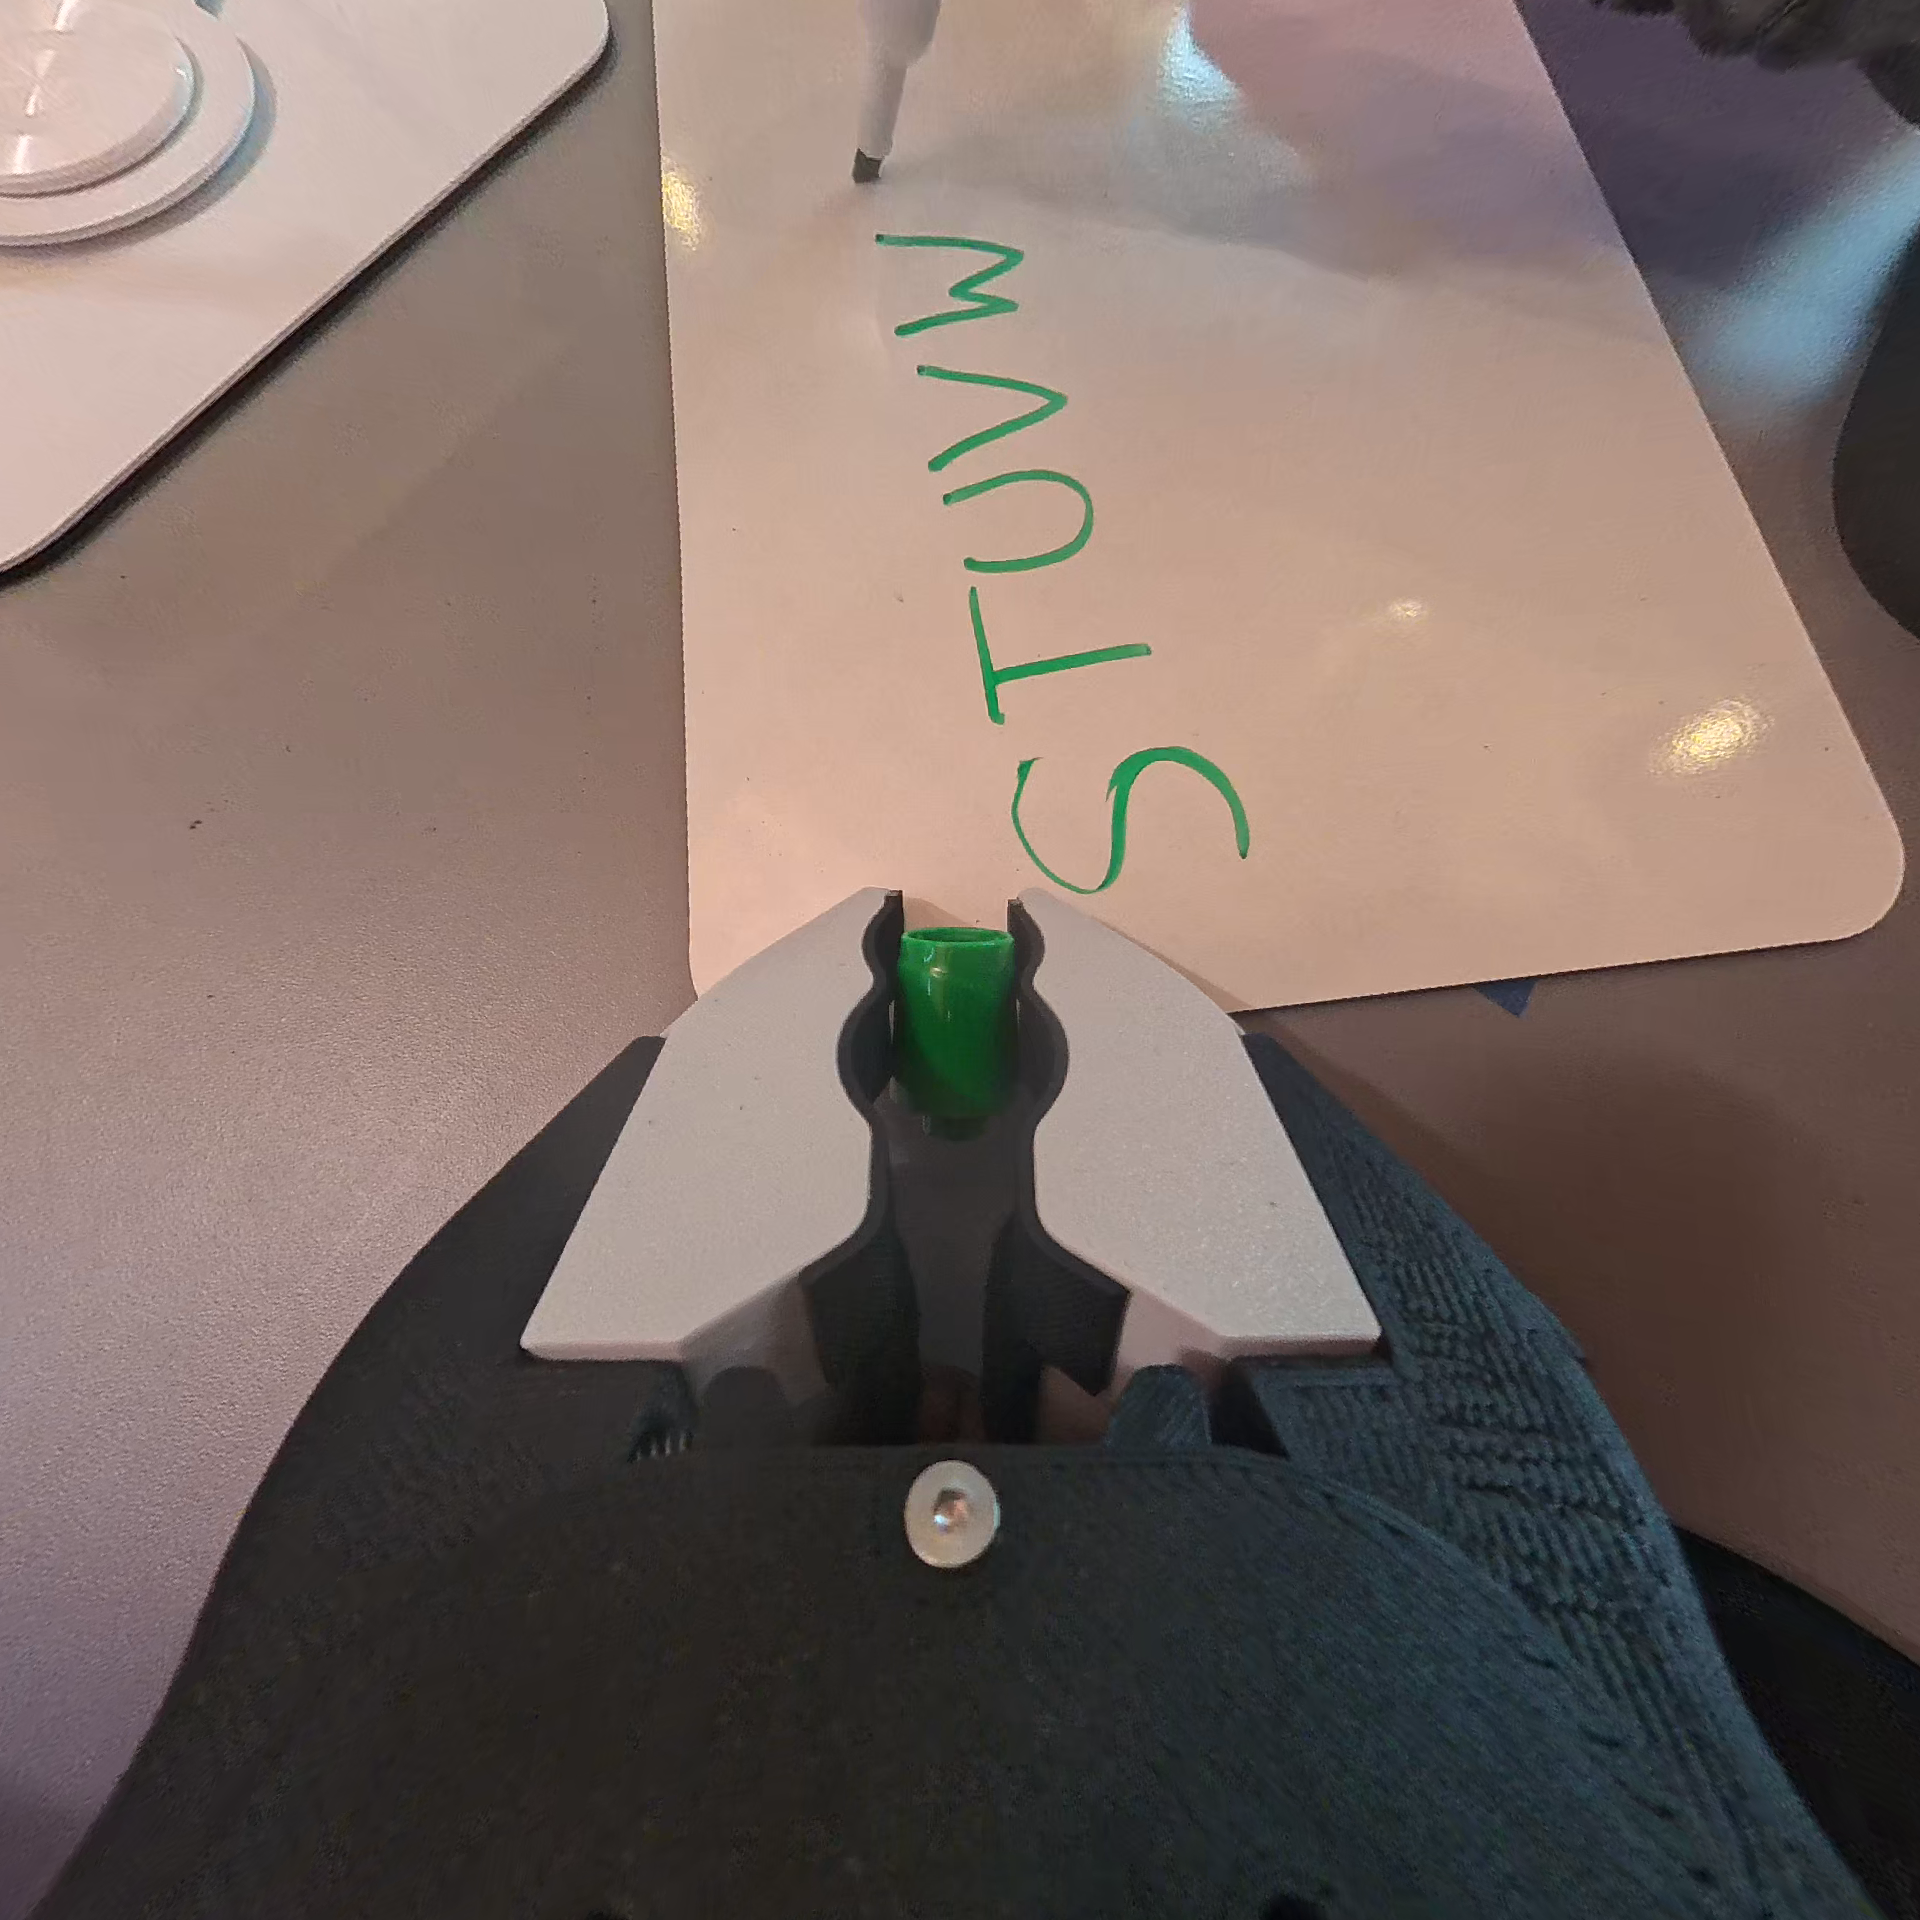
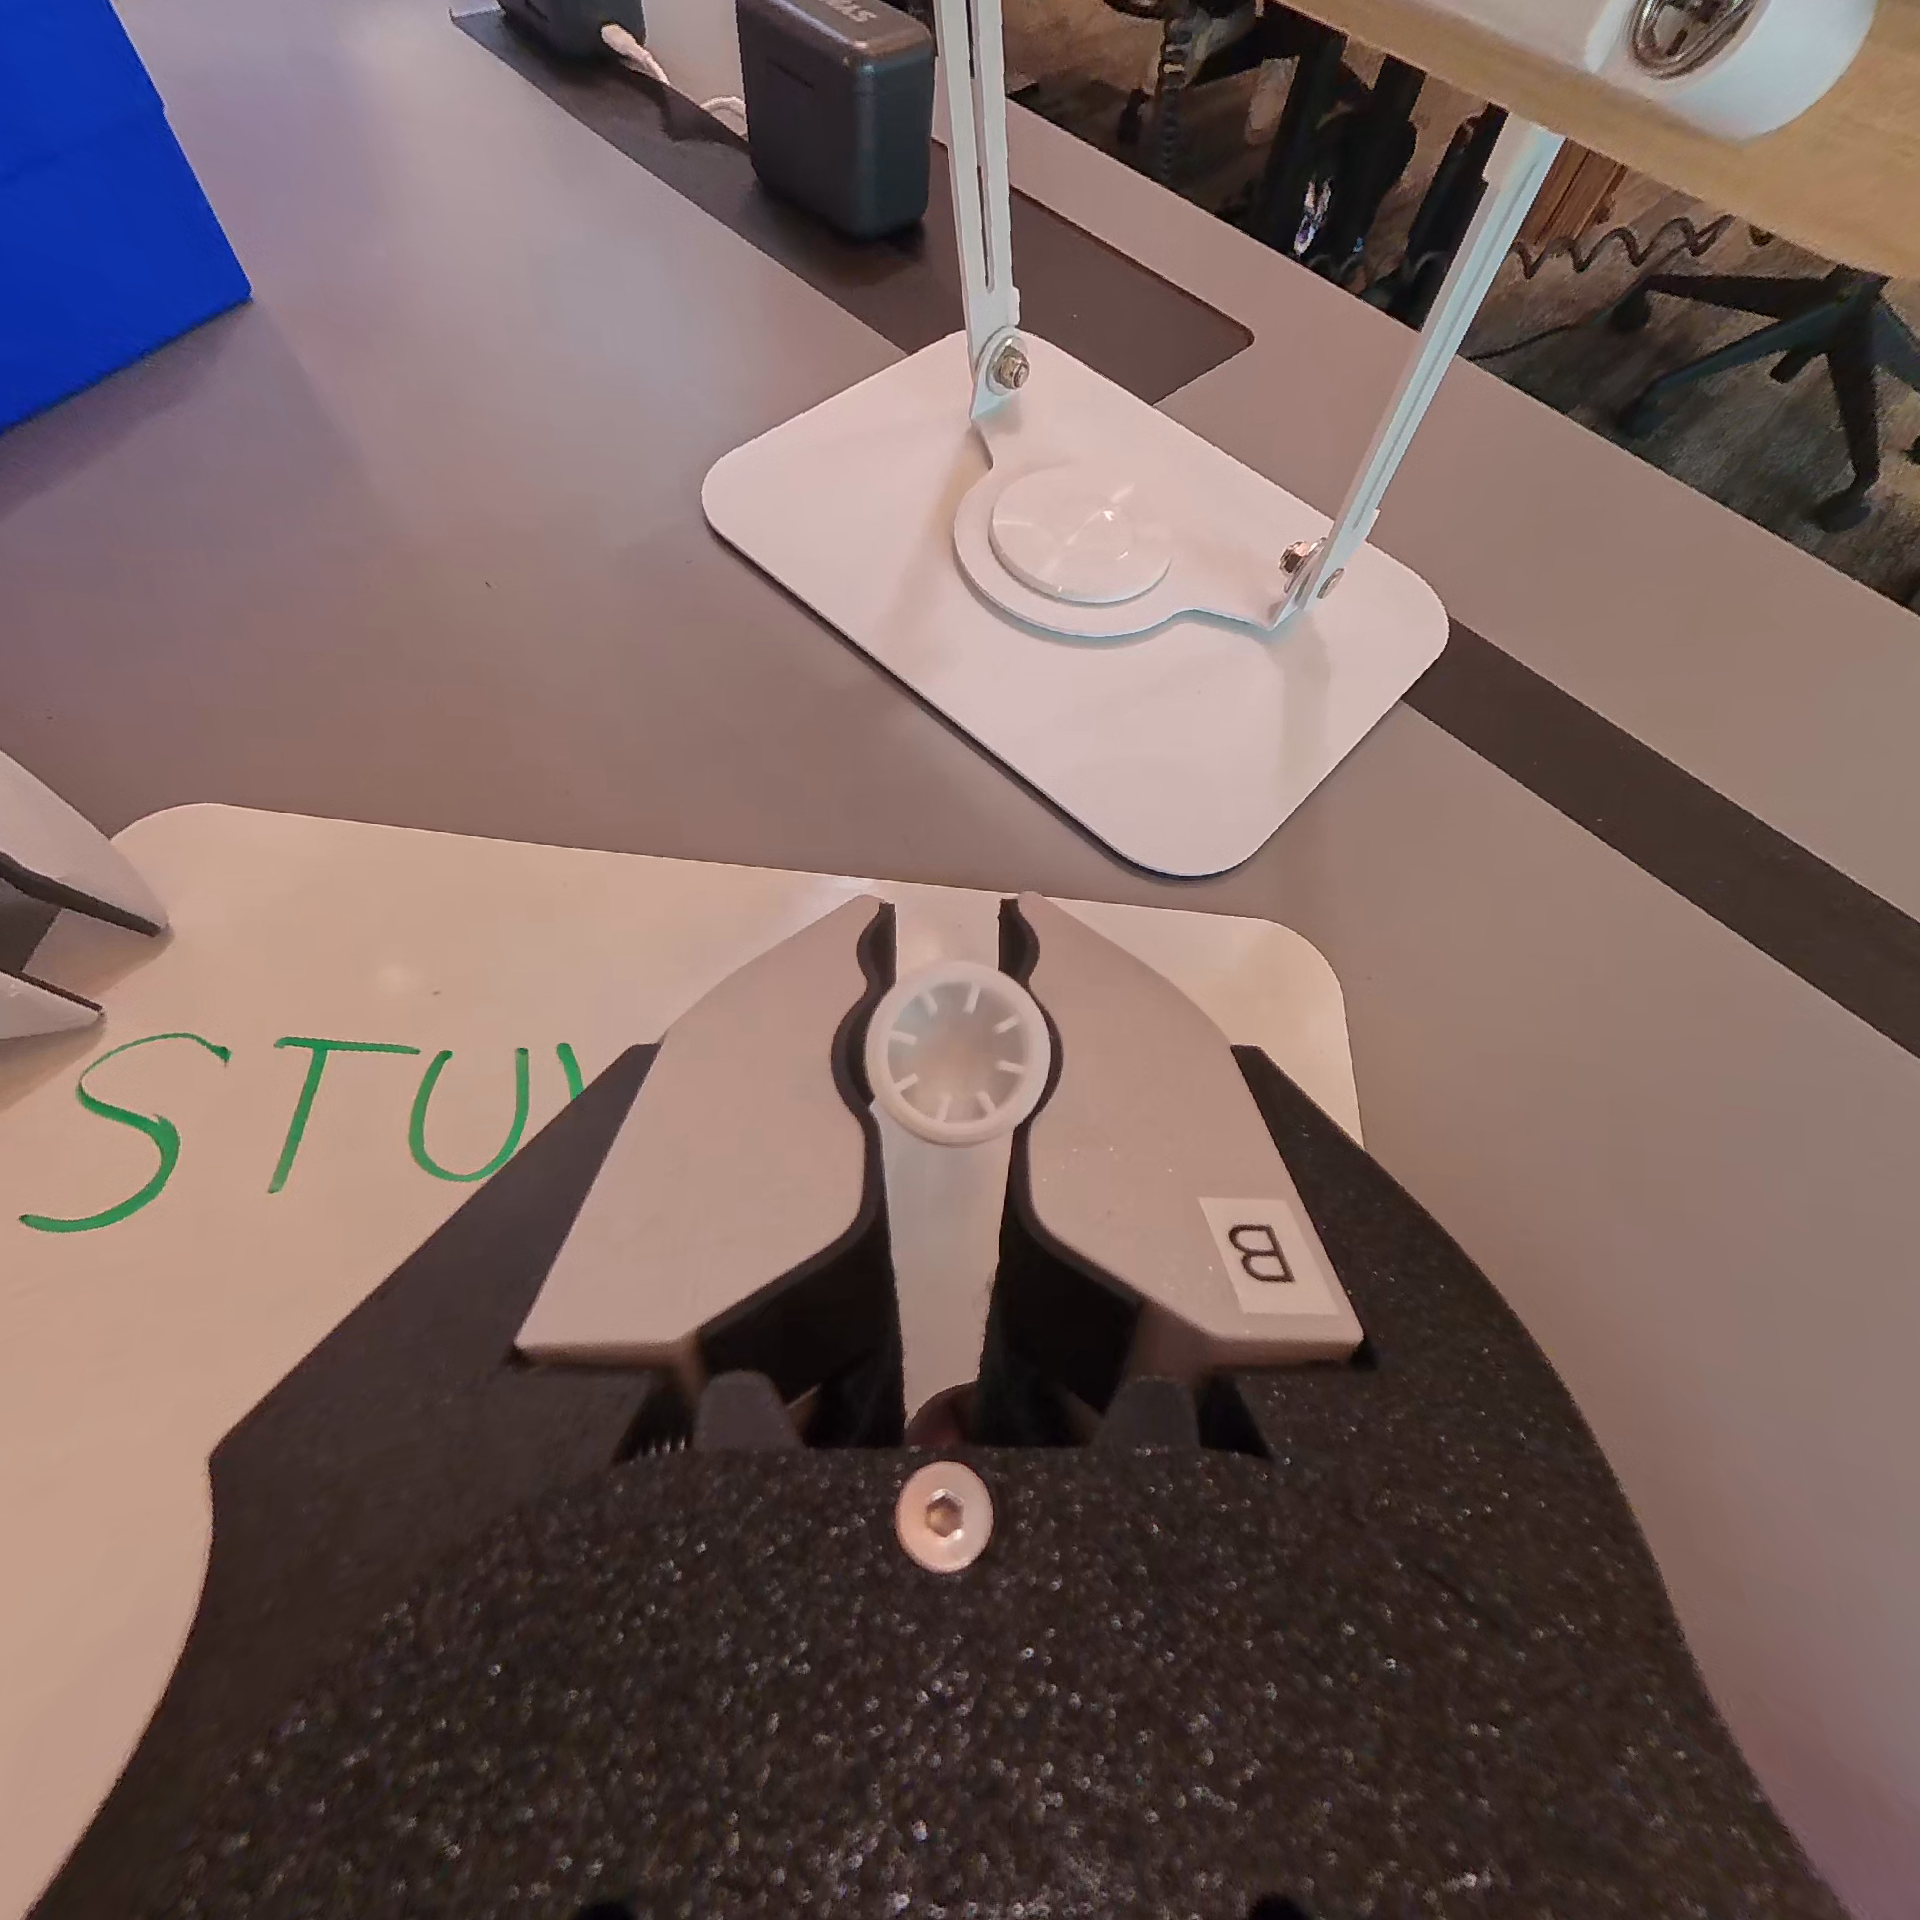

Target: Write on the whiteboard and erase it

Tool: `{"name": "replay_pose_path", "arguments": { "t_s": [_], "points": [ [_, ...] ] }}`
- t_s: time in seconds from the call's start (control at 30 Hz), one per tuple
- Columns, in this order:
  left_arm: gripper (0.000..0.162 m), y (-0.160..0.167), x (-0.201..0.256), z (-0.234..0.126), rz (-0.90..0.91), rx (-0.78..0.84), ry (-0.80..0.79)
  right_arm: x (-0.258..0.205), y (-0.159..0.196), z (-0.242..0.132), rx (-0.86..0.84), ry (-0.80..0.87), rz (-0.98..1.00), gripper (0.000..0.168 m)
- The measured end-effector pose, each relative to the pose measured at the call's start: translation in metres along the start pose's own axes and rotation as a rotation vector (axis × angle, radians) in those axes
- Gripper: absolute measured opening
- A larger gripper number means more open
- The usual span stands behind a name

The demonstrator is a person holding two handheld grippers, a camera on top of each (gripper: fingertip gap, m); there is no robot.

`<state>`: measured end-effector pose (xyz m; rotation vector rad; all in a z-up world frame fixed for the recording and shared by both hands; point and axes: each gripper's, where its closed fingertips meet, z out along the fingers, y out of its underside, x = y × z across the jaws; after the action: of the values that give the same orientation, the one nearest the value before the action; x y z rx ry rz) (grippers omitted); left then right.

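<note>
A white whiteboard sheet (image 1: 1351,540) lies flat on the grey table with green letters (image 1: 1039,582) written along it. My left gripper (image 1: 954,906) is shut on the marker's green cap (image 1: 951,1023) at the board's near corner. My right gripper (image 2: 945,909) is shut on the white marker (image 2: 958,1051), seen end-on from its back. In the left wrist view the marker tip (image 1: 868,164) points down at the board just past the last letter; I cannot tell if it touches. The board (image 2: 312,914) and the letters (image 2: 301,1112) also show in the right wrist view.
A white stand base plate (image 2: 1195,727) with two slanted white arms sits on the table beyond the board; it also shows in the left wrist view (image 1: 343,239). A dark grey box (image 2: 836,125) and a blue block (image 2: 94,208) stand farther back. Chair legs lie past the table edge. Across from one pair of fingers to the other is roughly 20 cm.
</note>
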<state>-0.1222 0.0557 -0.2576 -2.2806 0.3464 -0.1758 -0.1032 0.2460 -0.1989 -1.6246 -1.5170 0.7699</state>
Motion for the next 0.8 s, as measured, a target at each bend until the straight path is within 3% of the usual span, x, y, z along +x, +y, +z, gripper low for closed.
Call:
{"name": "replay_pose_path", "arguments": {
  "t_s": [0.47,0.8],
  "points": [
    [0.02,0.0,0.0,0.0,0.005,0.001,-0.003,-0.023,0.017,-0.026,-0.073,-0.022,-0.006,0.02],
    [0.02,0.0,-0.001,0.001,0.008,0.0,-0.002,-0.015,-0.005,-0.004,-0.008,-0.005,-0.035,0.02]
  ]
}}
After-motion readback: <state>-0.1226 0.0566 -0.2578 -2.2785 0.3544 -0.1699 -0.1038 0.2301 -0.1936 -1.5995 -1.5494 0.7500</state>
